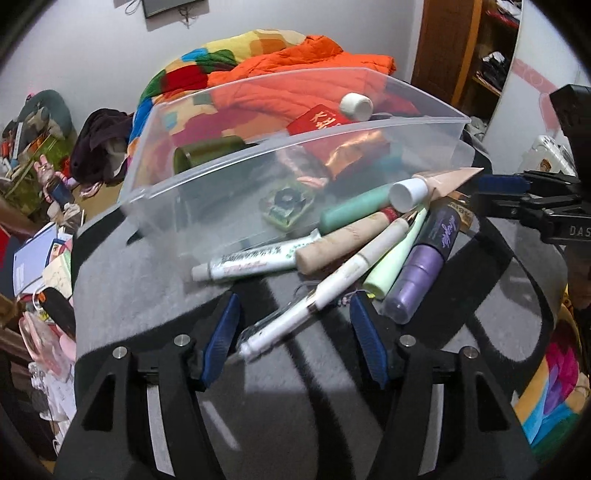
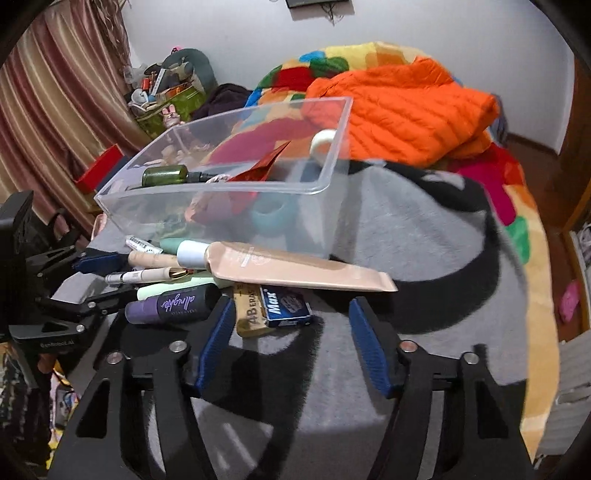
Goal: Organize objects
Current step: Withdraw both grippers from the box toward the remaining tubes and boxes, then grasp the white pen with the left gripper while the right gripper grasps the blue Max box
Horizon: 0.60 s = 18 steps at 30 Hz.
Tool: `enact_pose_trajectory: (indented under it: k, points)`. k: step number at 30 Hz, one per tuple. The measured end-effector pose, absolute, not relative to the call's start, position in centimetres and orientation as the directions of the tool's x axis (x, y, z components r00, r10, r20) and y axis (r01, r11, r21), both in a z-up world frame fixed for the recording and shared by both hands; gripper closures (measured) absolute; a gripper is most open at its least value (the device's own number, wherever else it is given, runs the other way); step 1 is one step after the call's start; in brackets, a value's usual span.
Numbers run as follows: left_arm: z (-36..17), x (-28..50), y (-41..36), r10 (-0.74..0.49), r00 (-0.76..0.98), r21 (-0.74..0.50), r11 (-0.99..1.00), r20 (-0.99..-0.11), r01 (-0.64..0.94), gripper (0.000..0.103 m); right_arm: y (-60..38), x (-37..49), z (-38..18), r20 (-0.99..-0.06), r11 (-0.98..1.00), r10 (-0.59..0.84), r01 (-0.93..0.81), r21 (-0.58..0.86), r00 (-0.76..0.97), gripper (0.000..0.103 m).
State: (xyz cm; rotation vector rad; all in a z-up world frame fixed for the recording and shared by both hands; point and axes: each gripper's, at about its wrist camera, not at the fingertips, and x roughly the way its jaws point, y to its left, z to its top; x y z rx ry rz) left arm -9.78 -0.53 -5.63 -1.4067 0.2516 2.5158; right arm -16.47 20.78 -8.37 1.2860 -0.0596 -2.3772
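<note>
On the grey blanket (image 2: pixel 406 229), a clear bin (image 2: pixel 221 192) beside scattered tubes.

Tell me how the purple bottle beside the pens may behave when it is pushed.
The purple bottle lies on its side and looks round, so it may roll. It rests on fuzzy grey fabric, which probably slows it. The pale green tube touching it would likely shift too.

Behind my work a folded orange puffer jacket (image 2: pixel 402 118) lies on a patchwork blanket of many colours (image 2: pixel 517 206). Striped curtains (image 2: pixel 55 110) hang at one side, a wooden door (image 1: pixel 447 48) stands at the other, and a cluttered pile of bags (image 2: pixel 173 92) sits against the white wall (image 2: pixel 236 33).
</note>
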Motion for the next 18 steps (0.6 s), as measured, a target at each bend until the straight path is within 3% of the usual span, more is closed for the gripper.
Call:
enact_pose_trajectory:
  k: [2, 4, 7, 18]
  points:
    - [-5.7, -10.1, -0.4, 0.13, -0.503, 0.033, -0.953, -0.855, -0.302, 0.041, 20.5, -16.8, -9.0, -0.796, -0.898, -0.405, 0.361, 0.252, -0.45, 0.057]
    - [-5.7, -9.8, -0.4, 0.149, -0.499, 0.02, -0.948, -0.854, -0.318, 0.055, 20.7, -16.8, -9.3, -0.79, -0.886, -0.434, 0.363, 0.287, -0.434, 0.064]
    - [-5.6, -9.1, -0.8, 0.174, -0.494, -0.006, -0.947, -0.852, -0.322, 0.067, 21.4, -16.8, -9.4, -0.775, -0.872, -0.471, 0.356, 0.337, -0.421, 0.077]
    - [-5.2, -4.7, -3.4, 0.125, -0.532, -0.027, -0.982, -0.837, -0.188, 0.08, 22.6, -15.2, -9.6, -0.796, -0.908, -0.394, 0.33, 0.259, -0.46, 0.078]
